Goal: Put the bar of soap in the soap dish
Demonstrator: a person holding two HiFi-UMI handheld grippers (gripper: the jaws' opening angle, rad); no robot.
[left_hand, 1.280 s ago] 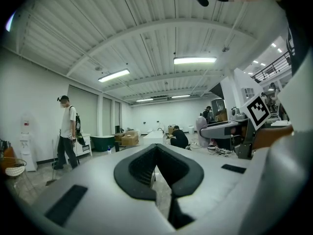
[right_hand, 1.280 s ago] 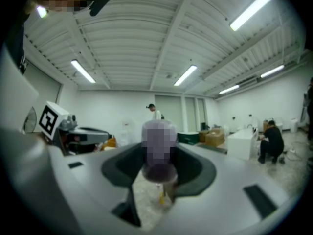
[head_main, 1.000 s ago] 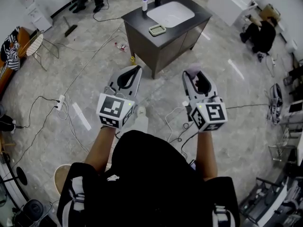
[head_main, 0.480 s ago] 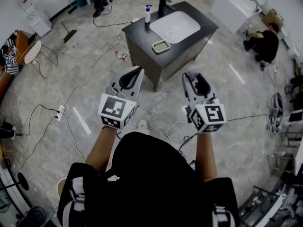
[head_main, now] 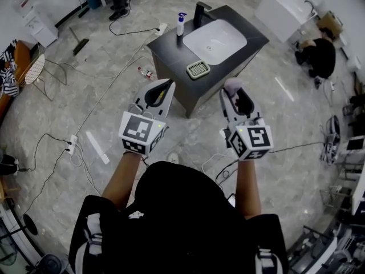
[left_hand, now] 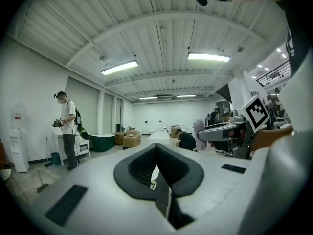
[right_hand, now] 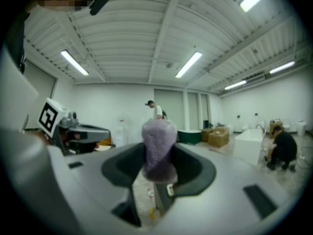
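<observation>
A pale purple bar of soap stands upright between the jaws of my right gripper, which is shut on it; the soap shows at the jaw tips in the head view. My left gripper is shut with nothing in it, held level beside the right one. Both hang in the air over the floor, short of the dark vanity. On its near front corner lies the green slotted soap dish, beside the white basin.
A pump bottle and a black tap stand at the vanity's back. Cables and a power strip lie on the floor at left. A person sits on the floor at right; another stands far left.
The vanity with the soap dish has slid nearer and lower in the head view as I walk toward it. Both grippers keep their pose, soap still held.
</observation>
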